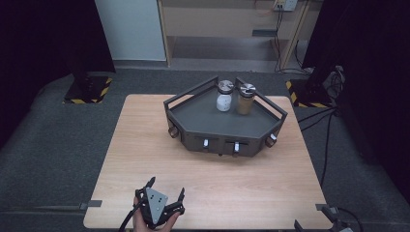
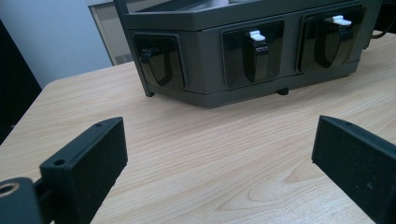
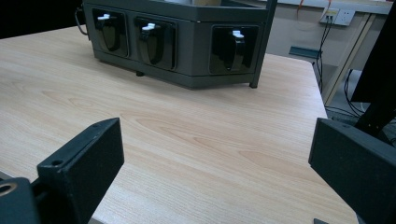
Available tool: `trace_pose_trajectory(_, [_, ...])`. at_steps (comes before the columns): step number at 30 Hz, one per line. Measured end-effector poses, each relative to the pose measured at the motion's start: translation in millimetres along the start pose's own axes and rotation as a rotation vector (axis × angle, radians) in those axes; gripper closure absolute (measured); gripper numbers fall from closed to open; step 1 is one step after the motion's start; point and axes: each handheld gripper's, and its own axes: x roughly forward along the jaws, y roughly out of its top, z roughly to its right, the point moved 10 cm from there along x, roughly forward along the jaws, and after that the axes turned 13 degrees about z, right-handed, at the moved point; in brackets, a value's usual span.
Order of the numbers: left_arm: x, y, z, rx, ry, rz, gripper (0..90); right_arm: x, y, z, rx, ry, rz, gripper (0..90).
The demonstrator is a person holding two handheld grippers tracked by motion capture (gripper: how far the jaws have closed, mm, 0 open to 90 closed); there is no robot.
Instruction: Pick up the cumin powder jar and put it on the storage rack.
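A dark grey angular tray (image 1: 220, 126) with a rail around it stands on the far half of the wooden table (image 1: 145, 145). At the tray's back stand two jars side by side: a white jar (image 1: 224, 98) and a brown jar (image 1: 246, 100), both with metal lids. My left gripper (image 1: 167, 186) is held by a hand at the table's front edge, left of centre, open with nothing between the jaws. Its own view has the left gripper (image 2: 219, 149) facing the tray's front (image 2: 252, 56). My right gripper (image 3: 215, 154) is open above the table's front right area, well short of the tray (image 3: 187, 42).
The tray's front faces carry recessed black hooks with white tips (image 2: 256, 35). Weighted stand bases with yellow-black stripes (image 1: 87, 89) sit on the grey floor beyond the table's corners. Cables (image 1: 324, 121) run along the floor at the right. A shelf unit (image 1: 227, 29) stands behind.
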Motion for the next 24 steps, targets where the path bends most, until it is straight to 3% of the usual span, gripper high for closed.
trace_pose_trajectory(24, [0.9,-1.0,-1.5,-0.002,0.001,-0.003,2.1,-0.3,0.3,1.3,-0.002,-0.001,0.002,3.7])
